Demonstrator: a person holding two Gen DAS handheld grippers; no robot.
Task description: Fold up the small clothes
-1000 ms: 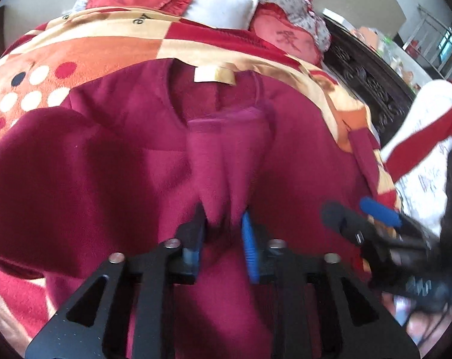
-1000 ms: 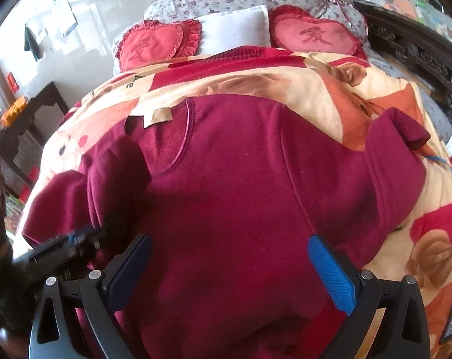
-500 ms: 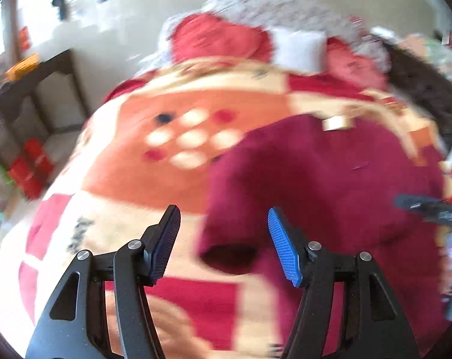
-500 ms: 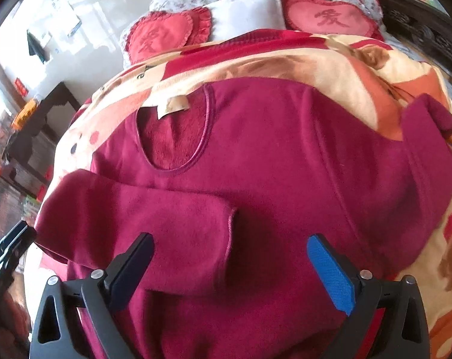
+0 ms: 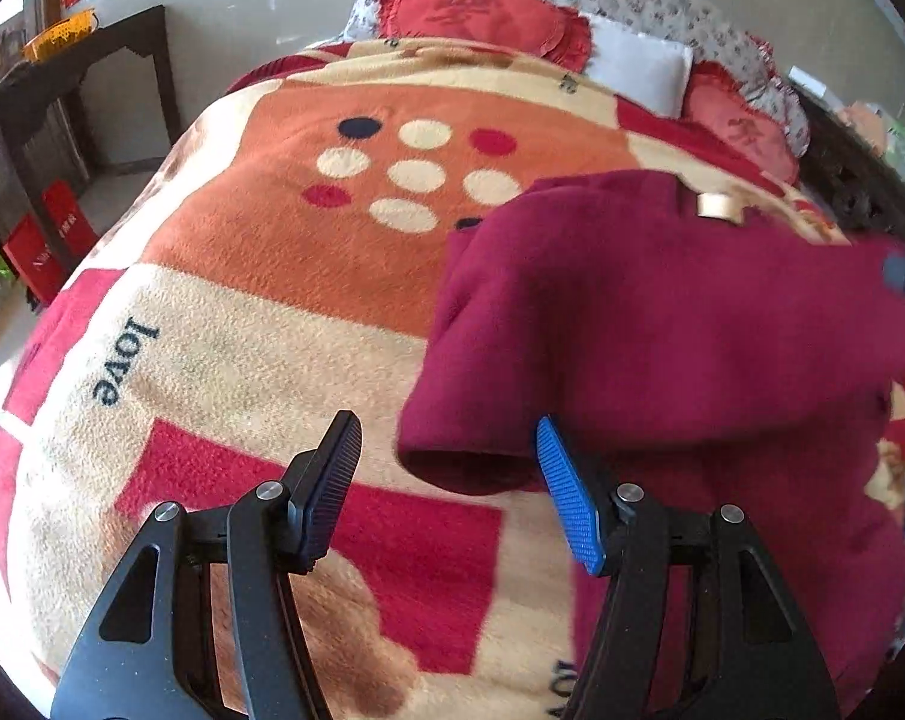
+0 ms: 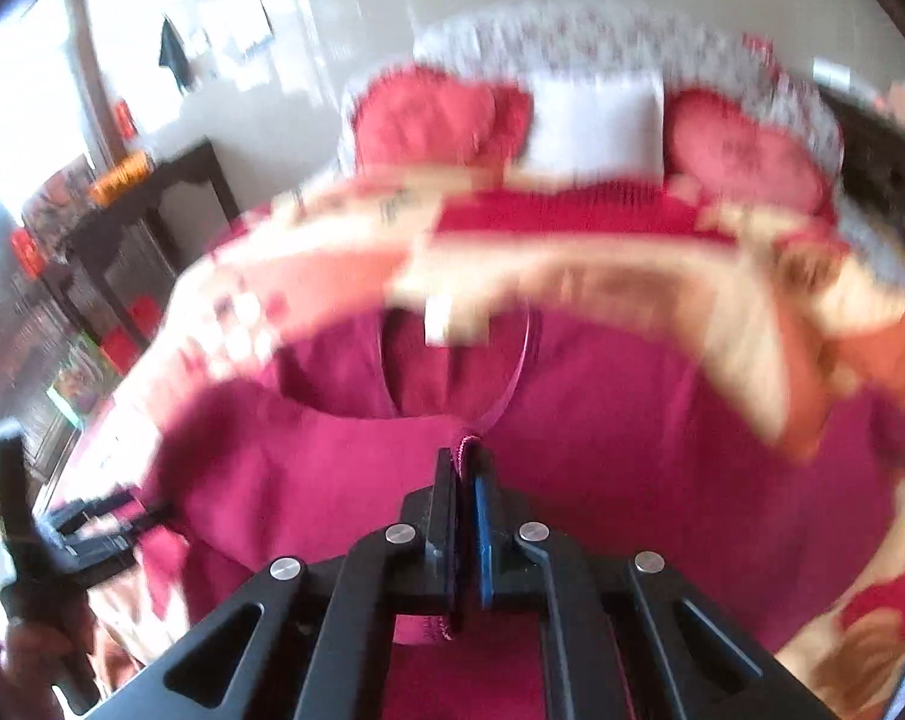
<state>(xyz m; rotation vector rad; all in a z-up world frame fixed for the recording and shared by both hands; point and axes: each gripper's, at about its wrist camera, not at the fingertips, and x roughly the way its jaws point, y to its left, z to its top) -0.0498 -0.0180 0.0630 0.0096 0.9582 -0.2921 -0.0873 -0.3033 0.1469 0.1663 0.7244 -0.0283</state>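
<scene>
A bed carries a patterned fleece blanket (image 5: 260,312) in orange, cream and red, and on it lies a maroon fleece top (image 5: 680,312), one sleeve folded across its body. The left claw (image 5: 446,492) hangs released over the blanket, the folded sleeve's edge just ahead, nearer its blue pad. The right claw (image 6: 465,474) is clenched on a pinch of the top's fabric just below the neckline; that view is blurred
</scene>
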